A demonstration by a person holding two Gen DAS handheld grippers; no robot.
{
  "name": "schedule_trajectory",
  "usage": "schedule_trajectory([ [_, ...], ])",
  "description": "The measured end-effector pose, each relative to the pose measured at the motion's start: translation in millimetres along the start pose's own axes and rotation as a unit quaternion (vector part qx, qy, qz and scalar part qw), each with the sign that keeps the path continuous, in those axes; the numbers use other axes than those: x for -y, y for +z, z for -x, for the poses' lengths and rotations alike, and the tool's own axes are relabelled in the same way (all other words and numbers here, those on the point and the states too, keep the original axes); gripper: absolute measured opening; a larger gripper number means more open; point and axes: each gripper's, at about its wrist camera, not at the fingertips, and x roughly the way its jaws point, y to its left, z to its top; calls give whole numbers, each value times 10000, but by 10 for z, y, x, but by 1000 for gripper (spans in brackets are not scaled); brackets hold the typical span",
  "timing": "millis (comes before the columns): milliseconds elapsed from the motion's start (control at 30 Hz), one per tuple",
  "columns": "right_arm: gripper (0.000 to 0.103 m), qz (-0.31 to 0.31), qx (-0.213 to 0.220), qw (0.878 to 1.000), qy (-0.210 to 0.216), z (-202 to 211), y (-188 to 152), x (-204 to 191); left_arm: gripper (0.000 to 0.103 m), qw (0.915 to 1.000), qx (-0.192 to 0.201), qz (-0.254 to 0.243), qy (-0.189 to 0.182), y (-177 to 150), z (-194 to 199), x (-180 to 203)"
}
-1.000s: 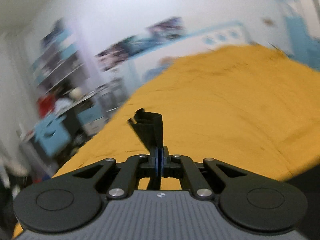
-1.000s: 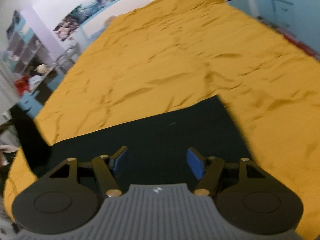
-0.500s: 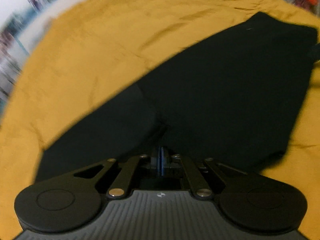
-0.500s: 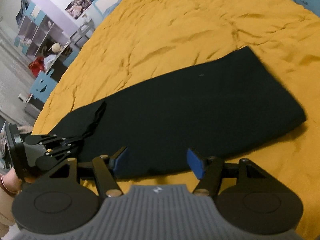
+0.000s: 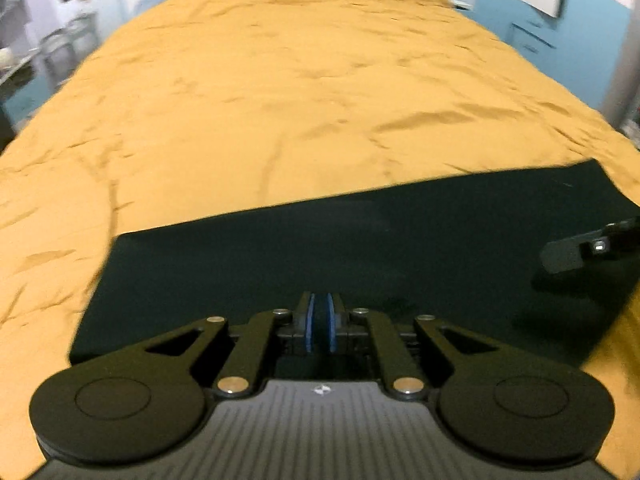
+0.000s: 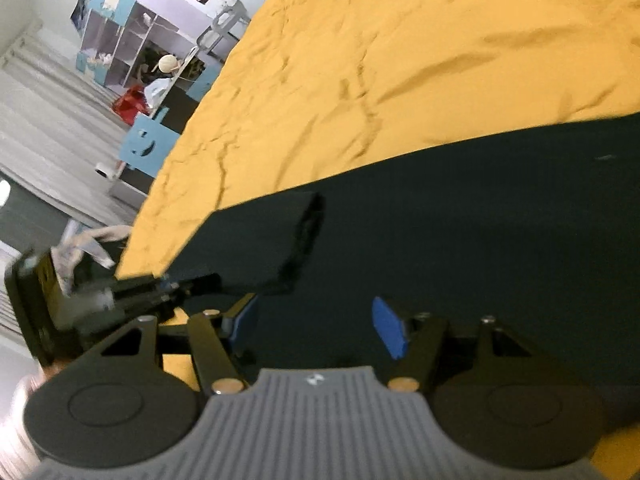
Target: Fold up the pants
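since a second ago your left gripper point(image 5: 319, 322) has dropped onto the black pants point(image 5: 360, 248) lying flat on the yellow bedspread point(image 5: 280, 100), its jaws opening with nothing between them, while your right gripper point(image 6: 316, 326) hovers wide open, empty, above the pants.

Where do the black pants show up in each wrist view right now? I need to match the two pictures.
Left wrist view: the black pants lie flat across the lower middle, just beyond the left gripper, whose jaws are opening with no cloth between them.
Right wrist view: the pants fill the right and centre, a folded-over end at centre left, beyond the open right gripper.
Shared landmark: the yellow bedspread behind the pants' far edge.
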Motion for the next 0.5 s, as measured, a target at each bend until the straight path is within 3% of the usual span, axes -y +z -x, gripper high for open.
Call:
schedule_trajectory([
  [200, 54, -612, -433, 9971, 146, -760, 207, -43, 9, 9980, 45, 623, 139, 130, -188, -207],
  [300, 44, -841, -560, 9948, 160, -1051, 278, -3, 10, 9962, 127, 856, 34, 82, -147, -252],
  [400, 29, -1128, -610, 9913, 296, -1243, 308, 67, 12, 9942, 243, 1044, -5, 55, -89, -334],
  [467, 11, -1318, -601, 9887, 394, -1334, 316, 115, 12, 9922, 309, 1210, -3, 48, -69, -408],
  [500, 6, -1429, -585, 9871, 418, -1368, 316, 143, 12, 9910, 339, 1291, 4, 46, -11, -432],
])
